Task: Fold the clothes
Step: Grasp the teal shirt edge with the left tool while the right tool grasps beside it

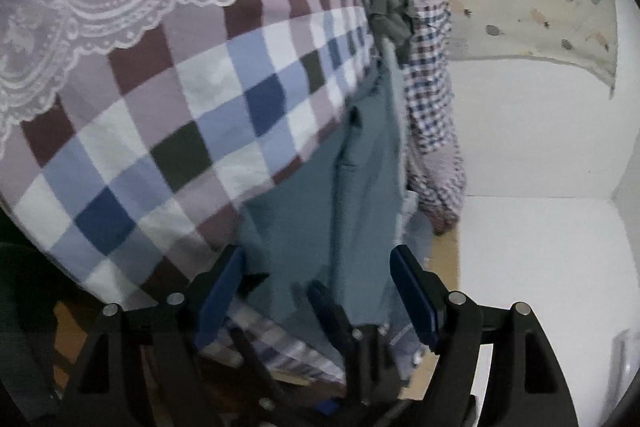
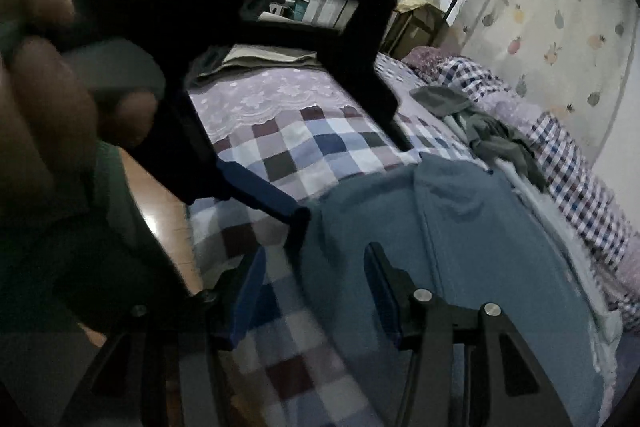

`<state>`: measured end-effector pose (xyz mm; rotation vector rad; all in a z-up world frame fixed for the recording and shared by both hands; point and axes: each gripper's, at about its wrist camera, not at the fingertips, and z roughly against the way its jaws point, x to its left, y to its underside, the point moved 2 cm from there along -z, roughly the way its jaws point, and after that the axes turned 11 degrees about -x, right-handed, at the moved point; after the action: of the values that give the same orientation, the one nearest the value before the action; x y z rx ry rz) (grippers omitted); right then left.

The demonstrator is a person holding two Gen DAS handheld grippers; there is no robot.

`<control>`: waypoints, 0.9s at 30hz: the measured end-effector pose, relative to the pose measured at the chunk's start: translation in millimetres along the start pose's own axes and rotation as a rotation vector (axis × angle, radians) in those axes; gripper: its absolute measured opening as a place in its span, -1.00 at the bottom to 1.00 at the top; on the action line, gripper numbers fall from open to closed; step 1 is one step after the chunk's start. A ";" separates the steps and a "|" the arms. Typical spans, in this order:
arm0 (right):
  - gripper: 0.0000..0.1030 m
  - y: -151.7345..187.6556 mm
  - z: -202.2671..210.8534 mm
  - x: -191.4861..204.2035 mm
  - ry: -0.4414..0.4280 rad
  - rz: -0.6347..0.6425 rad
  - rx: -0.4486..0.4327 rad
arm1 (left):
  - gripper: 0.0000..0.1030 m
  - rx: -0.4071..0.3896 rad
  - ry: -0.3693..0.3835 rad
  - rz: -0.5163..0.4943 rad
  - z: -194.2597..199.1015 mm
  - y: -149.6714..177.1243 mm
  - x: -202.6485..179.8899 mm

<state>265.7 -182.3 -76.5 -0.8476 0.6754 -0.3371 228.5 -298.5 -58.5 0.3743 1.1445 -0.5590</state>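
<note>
A blue garment (image 2: pixel 460 247) lies spread flat on the checked bedcover (image 2: pixel 320 143), running away from me in the left wrist view (image 1: pixel 360 187). My left gripper (image 1: pixel 318 297) is open and low over the garment's near edge. In the right wrist view a hand (image 2: pixel 48 107) holds it, and one of its blue fingers (image 2: pixel 260 191) touches the garment's left edge. My right gripper (image 2: pixel 316 295) is open too, straddling that same edge, with one pad over the bedcover and the other over the blue cloth. One of its fingers (image 1: pixel 332 311) shows between the left gripper's pads.
A crumpled grey-green garment (image 2: pixel 492 135) lies beyond the blue one, beside a small-check plaid quilt (image 2: pixel 568 163) along the wall. A lilac lace cover (image 2: pixel 264 99) tops the far bed. Wooden floor (image 2: pixel 160 219) is at left; shelves (image 2: pixel 320 3) and a fruit-print curtain (image 2: pixel 552 27) stand behind.
</note>
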 end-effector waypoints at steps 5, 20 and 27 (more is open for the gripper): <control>0.03 0.8 -18.2 12.9 0.021 0.055 0.022 | 0.53 0.023 0.059 0.030 -0.1 -4.6 -3.2; -0.98 -17.0 -6.0 4.4 0.062 0.051 -0.014 | 0.50 -0.030 -0.067 -0.039 2.3 -0.2 -2.1; -0.97 -17.5 -4.4 2.8 0.063 0.064 -0.009 | -0.84 -0.056 -0.099 -0.033 4.8 -0.8 7.7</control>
<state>264.6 -197.3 -66.1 -0.8251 0.7616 -0.3043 234.0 -303.4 -63.9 0.2770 1.0698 -0.5676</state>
